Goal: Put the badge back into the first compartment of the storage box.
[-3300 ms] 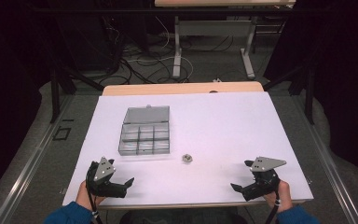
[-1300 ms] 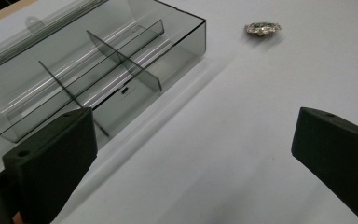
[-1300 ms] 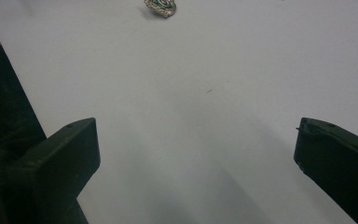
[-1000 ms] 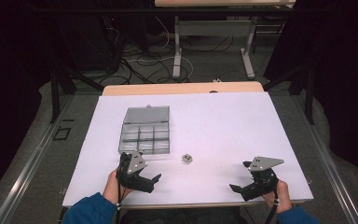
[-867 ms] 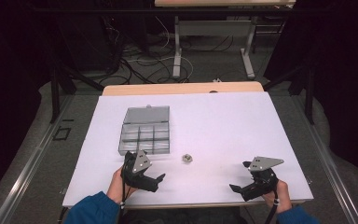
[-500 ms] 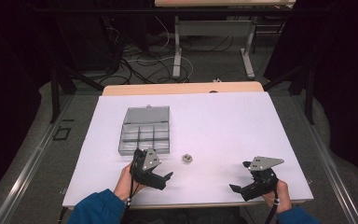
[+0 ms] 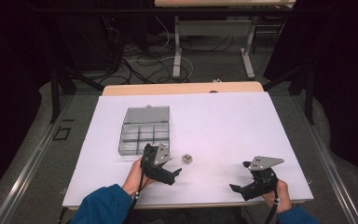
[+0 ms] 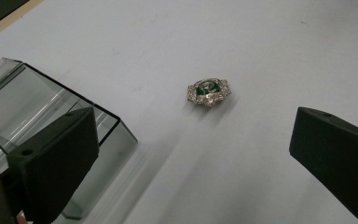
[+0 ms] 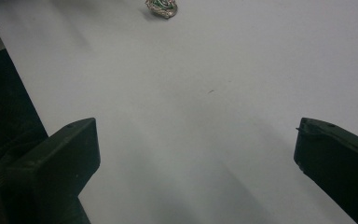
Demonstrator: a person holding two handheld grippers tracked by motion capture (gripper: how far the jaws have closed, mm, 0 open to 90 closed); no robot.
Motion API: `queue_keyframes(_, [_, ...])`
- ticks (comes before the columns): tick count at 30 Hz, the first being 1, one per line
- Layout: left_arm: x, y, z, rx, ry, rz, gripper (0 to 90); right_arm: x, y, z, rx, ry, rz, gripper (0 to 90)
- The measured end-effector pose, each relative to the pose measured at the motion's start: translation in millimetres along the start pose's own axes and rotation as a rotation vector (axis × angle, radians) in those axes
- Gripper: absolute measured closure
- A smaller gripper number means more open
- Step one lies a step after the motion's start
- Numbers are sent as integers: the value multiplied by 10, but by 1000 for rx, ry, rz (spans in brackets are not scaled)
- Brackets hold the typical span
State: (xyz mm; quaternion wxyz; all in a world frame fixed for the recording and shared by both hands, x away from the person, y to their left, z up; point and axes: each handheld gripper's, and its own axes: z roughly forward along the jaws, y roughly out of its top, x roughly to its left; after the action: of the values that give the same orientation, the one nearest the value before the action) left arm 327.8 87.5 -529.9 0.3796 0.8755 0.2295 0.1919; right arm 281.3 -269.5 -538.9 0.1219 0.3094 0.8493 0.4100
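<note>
A small silver brooch with a green stone lies on the white table, just right of a clear compartment box. My left gripper is held low just left of the brooch and in front of the box. Its jaws stand wide open with nothing between them, and the brooch lies ahead of its fingertips. My right gripper rests near the front right edge, open and empty, pointing left. The brooch is far ahead of it at the top of the right gripper view.
The box's lid lies open toward the back, and a box corner stands close beside my left jaw. The white table has a wooden strip at its far edge. Beyond it are a dark floor, cables and another table's legs.
My left gripper has moved from the front left corner rightward and forward, to just beside the brooch. The right gripper, brooch and box have not moved.
</note>
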Motion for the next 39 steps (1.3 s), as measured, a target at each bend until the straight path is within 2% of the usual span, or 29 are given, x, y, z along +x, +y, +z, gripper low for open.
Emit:
queue_keyframes(2, [3, 18, 16, -3, -3, 3, 33, 7, -1, 7, -8, -9, 6, 0])
queue_keyframes(4, [3, 34, 33, -12, 1, 2, 41, -9, 2, 3, 5, 1, -9, 0])
queue_keyframes(9, [3, 70, 87, -5, -8, 9, 37, -6, -9, 0, -4, 1, 3, 0])
queue_keyframes(10, [6, 78, 97, 4, -13, 20, 35, -16, -8, 2, -5, 4, -9, 0])
queue_keyframes(12, [-6, 94, 130, 1, -20, 20, 26, -9, -12, -10, 5, 6, 7, 0])
queue_keyframes(17, [-30, 143, 204, 16, -29, 20, 14, -17, -19, -14, -8, -1, 4, 0])
queue_keyframes(21, [-53, 164, 269, 28, -42, 32, 4, 0, -18, -6, -12, 0, 13, 0])
queue_keyframes(23, [-70, 178, 290, 31, -45, 51, 5, -7, -14, -4, -10, 6, 4, 0])
queue_keyframes(25, [-84, 189, 309, 34, -50, 56, 14, -3, -12, -11, 4, 11, 8, 0])
queue_keyframes(26, [-84, 193, 321, 35, -55, 63, 17, -1, -15, -3, -10, 11, 12, 0])
queue_keyframes(29, [-84, 198, 363, 42, -64, 68, 36, -4, -13, -3, -5, 10, 9, 0])
queue_keyframes(30, [-83, 198, 378, 43, -75, 70, 93, -11, -9, 0, -4, 10, -5, 0])
queue_keyframes(31, [-82, 198, 392, 48, -79, 69, 93, -11, -9, 0, -4, 10, -5, 0])
queue_keyframes(33, [-79, 197, 428, 51, -90, 65, 171, -16, -10, 7, -5, 11, -4, 0])
queue_keyframes(35, [-79, 194, 473, 60, -94, 65, 196, -20, -6, 2, 5, 13, -2, 0])
queue_keyframes(37, [-79, 191, 510, 65, -107, 64, 281, -7, -7, 2, -1, 8, 3, 0])
queue_keyframes(38, [-82, 189, 528, 69, -106, 65, 281, -7, -7, 2, -1, 8, 3, 0])
queue_keyframes(39, [-78, 186, 543, 69, -113, 67, 318, -5, -7, 2, -2, 9, 4, 0])
